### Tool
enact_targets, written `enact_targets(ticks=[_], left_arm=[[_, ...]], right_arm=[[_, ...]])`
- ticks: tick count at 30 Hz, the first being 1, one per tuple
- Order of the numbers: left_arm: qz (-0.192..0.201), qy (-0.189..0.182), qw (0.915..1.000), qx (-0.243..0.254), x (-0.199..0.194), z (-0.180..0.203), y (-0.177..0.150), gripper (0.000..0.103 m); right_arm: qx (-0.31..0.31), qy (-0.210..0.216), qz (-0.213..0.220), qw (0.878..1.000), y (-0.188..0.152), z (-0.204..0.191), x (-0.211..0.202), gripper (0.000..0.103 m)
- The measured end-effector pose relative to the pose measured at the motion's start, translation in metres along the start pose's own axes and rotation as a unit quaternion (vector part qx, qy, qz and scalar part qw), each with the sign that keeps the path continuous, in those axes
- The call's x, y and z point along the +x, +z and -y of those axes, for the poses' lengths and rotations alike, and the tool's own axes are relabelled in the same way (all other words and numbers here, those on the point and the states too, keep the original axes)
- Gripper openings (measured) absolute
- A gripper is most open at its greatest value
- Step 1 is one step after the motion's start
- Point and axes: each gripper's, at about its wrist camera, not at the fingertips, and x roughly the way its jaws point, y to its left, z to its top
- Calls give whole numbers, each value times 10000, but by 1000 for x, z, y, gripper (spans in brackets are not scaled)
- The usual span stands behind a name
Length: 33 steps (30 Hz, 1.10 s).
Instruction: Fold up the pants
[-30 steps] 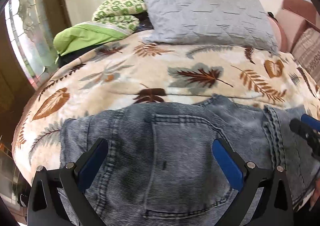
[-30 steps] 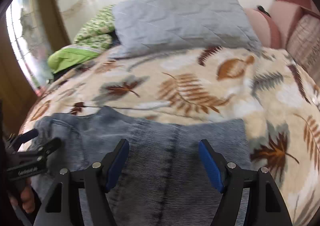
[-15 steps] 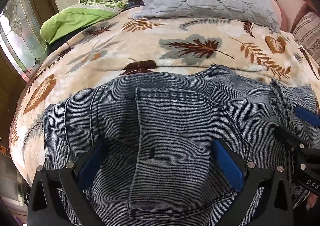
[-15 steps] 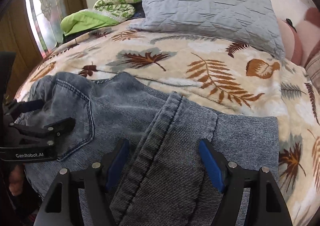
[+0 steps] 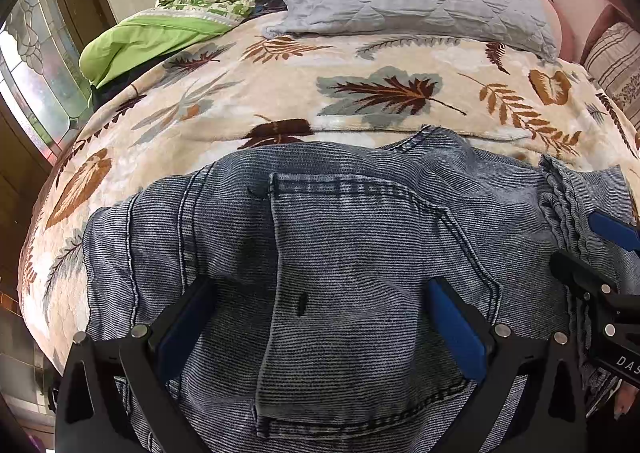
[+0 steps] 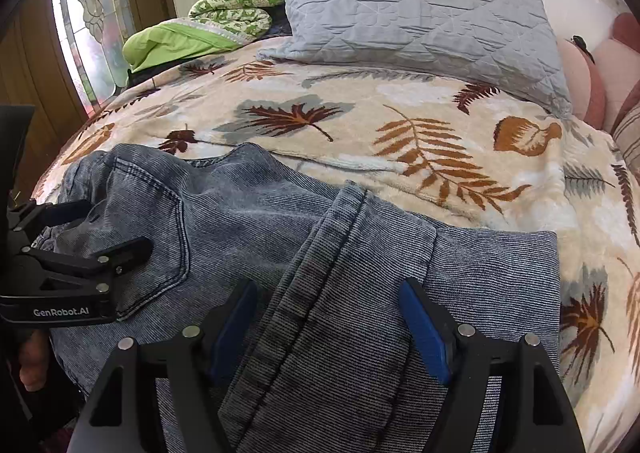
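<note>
The right claw (image 6: 326, 327) stands wide, its blue pads spread to either side of a thick doubled band of denim that runs up between them; the pads do not look to be pressing on the cloth, so nothing is gripped. The left claw (image 5: 320, 327) is wide too, straddling the back pocket (image 5: 352, 293) of the pants, with cloth under it but none pinched.

The pants (image 6: 280, 253) lie on the bed (image 6: 400, 125), on the leaf-print blanket, at the edge nearest the person. Taking the back pocket as the landmark: the seat and waist end sit around it, under the left claw, and the legs run off from it toward the right claw, where they already lie folded back in layers. The long axis therefore runs across from one claw to the other, not toward the grey pillow (image 6: 420, 9) at the far end of the bed, which lies well apart from the pocket.

My judgement is that the next fold turns on this: the layered leg end is just ahead of the right claw, so that hand is the nearer one to close on it and carry it over toward the pocket, while the left claw is best placed to steady the seat.
</note>
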Motion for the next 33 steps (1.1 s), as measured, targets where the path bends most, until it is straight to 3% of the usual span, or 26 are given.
enact_targets(ticks=[33], left_arm=[[55,64,9999,127,0,2,-2,103]], right_arm=[[-150,-99,-40,9998,-2,-4,1,78]])
